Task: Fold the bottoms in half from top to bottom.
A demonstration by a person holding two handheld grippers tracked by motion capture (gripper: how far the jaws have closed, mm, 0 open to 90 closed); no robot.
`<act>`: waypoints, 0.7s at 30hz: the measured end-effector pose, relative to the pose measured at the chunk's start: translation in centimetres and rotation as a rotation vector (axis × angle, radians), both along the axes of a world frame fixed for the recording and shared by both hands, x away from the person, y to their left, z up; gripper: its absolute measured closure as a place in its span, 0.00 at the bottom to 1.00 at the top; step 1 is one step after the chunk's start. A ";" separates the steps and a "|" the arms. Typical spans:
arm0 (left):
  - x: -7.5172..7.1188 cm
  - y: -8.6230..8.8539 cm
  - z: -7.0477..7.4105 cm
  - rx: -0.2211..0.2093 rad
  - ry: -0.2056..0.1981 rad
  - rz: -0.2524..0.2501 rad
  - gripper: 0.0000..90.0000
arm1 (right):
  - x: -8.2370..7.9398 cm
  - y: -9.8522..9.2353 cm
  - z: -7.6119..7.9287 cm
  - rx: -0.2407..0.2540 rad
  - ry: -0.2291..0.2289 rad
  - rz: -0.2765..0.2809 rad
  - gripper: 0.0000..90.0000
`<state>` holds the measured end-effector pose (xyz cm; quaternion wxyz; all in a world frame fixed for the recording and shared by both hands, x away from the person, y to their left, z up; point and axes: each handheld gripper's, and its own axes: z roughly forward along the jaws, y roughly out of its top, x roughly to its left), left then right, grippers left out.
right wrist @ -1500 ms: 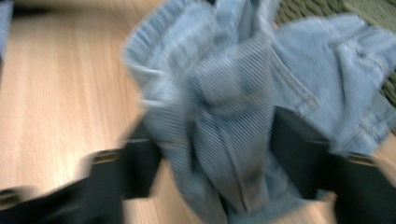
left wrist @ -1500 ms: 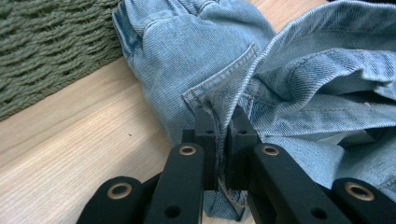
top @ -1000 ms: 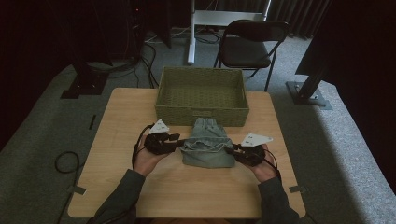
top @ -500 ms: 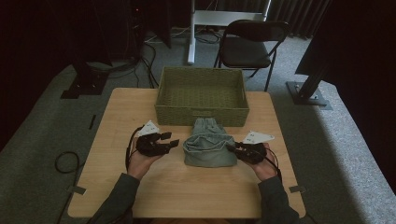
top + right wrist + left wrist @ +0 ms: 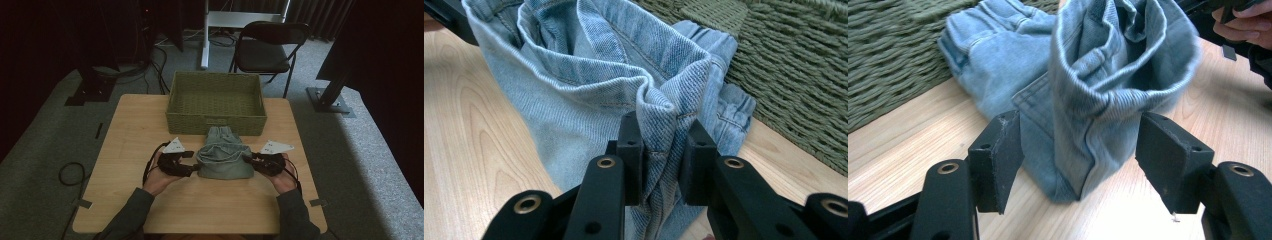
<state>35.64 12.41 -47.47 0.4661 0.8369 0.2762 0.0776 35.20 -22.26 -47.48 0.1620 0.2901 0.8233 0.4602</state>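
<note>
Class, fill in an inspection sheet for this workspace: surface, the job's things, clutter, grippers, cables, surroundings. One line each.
Surface: wooden table, bare around the work.
Job's things: folded denim garment lying just in front of the green woven basket, whose inside looks empty.
Clutter: nothing seen.
Grippers: left gripper open, jaws have just been opening and stand either side of the denim's edge without pressing; right gripper shut on a fold of the denim.
Cables: black cable loops from the left gripper; more cables on the floor.
Surroundings: grey carpet, a black folding chair behind the table, dark stands.
</note>
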 end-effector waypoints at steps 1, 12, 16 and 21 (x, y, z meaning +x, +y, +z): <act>0.1 -0.3 0.0 0.012 -0.011 0.001 0.41 | -0.1 0.0 0.0 0.001 -0.003 0.001 0.84; 1.6 -0.9 2.5 0.047 -0.078 0.090 0.90 | 0.8 0.1 1.3 0.034 -0.045 -0.026 0.84; 2.8 -0.8 3.3 0.050 -0.107 0.137 0.90 | 2.1 0.5 2.5 0.023 -0.075 -0.052 0.84; 4.9 -1.2 3.5 0.089 -0.135 0.200 0.90 | 4.5 1.4 3.1 -0.007 -0.088 -0.078 0.84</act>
